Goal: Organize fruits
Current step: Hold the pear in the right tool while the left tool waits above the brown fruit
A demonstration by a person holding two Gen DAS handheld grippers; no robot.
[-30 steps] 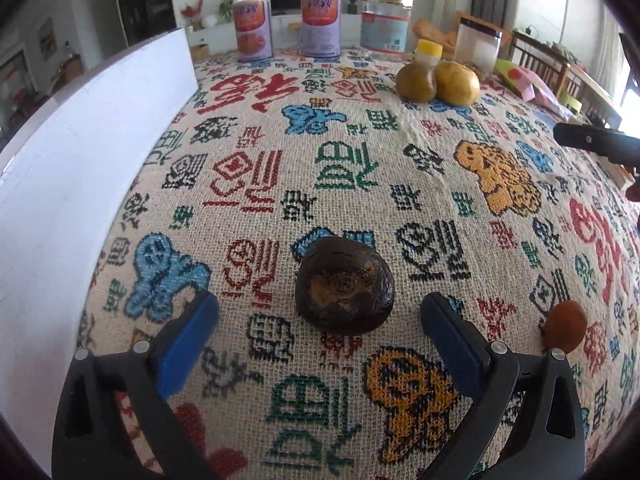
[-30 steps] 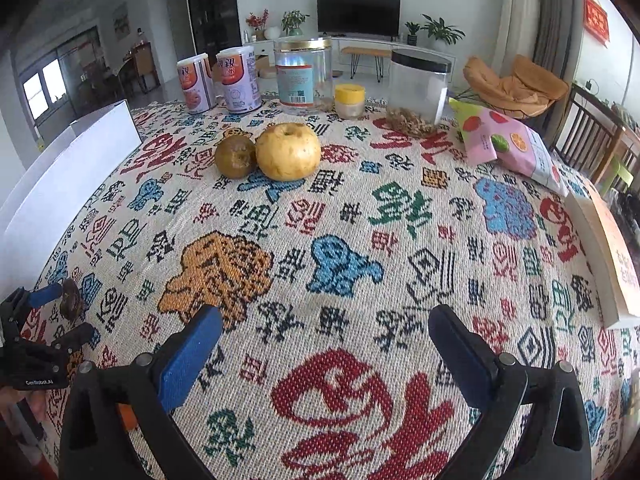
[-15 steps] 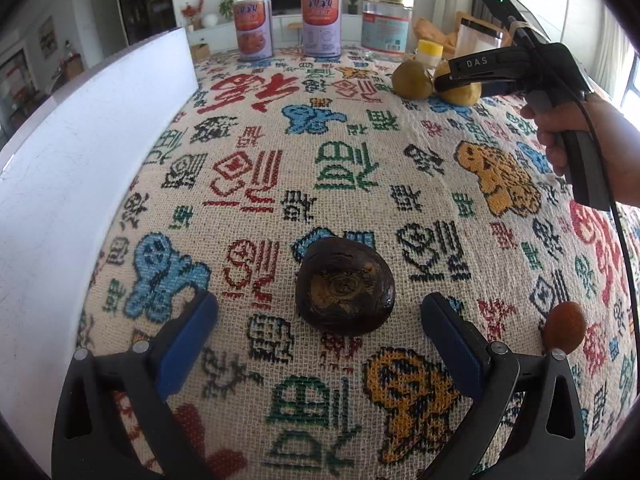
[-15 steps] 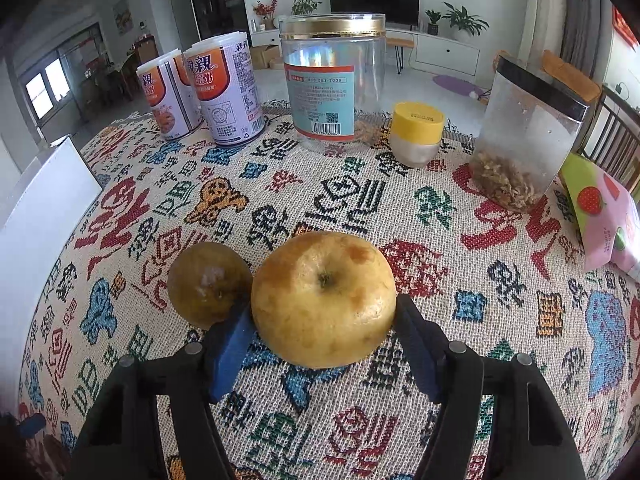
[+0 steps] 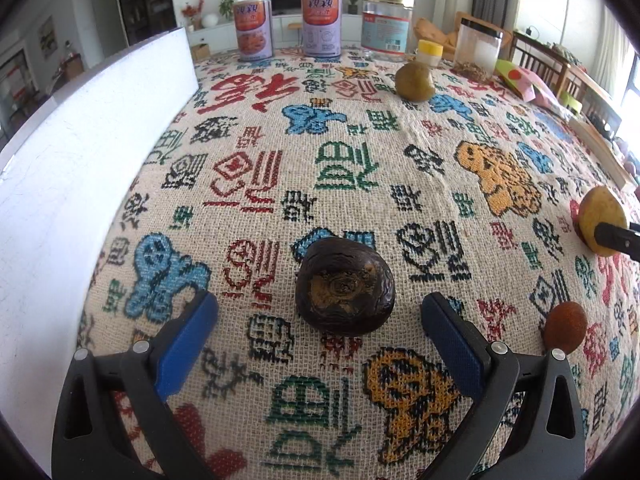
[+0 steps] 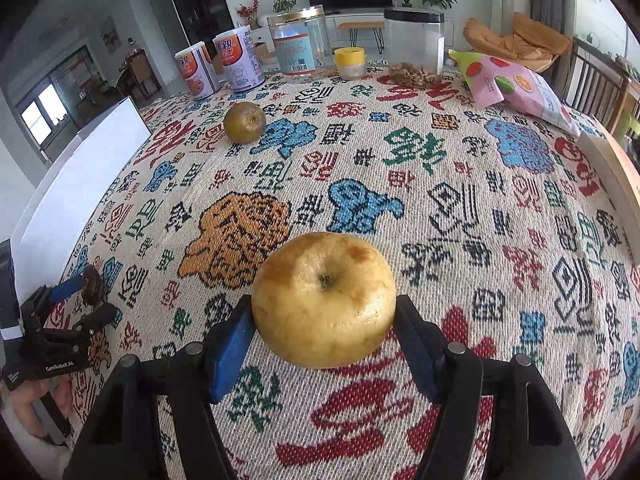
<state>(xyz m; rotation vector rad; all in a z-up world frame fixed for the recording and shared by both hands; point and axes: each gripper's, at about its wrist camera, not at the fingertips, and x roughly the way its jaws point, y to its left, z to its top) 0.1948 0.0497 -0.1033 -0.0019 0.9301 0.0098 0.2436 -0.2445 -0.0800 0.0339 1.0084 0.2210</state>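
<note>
A: What has the right hand-held gripper [image 6: 324, 322] got?
B: A yellow apple [image 6: 323, 299], pinched between both blue pads and held over the patterned cloth [image 6: 460, 184] on the bench.
A: And the left hand-held gripper [image 5: 320, 326]?
B: Spread wide with nothing in it; a dark wrinkled fruit [image 5: 345, 286] sits on the cloth just beyond its fingertips, touching neither.
A: Other fruit?
B: A small orange-brown one [image 5: 565, 325] just right of that gripper. Farther back, a greenish-brown fruit [image 6: 245, 117] lies near two cans [image 6: 218, 65] and a clear jar [image 6: 301, 45].

Both wrist views skim low; sharing the patterned tablecloth [image 5: 344, 168].
</note>
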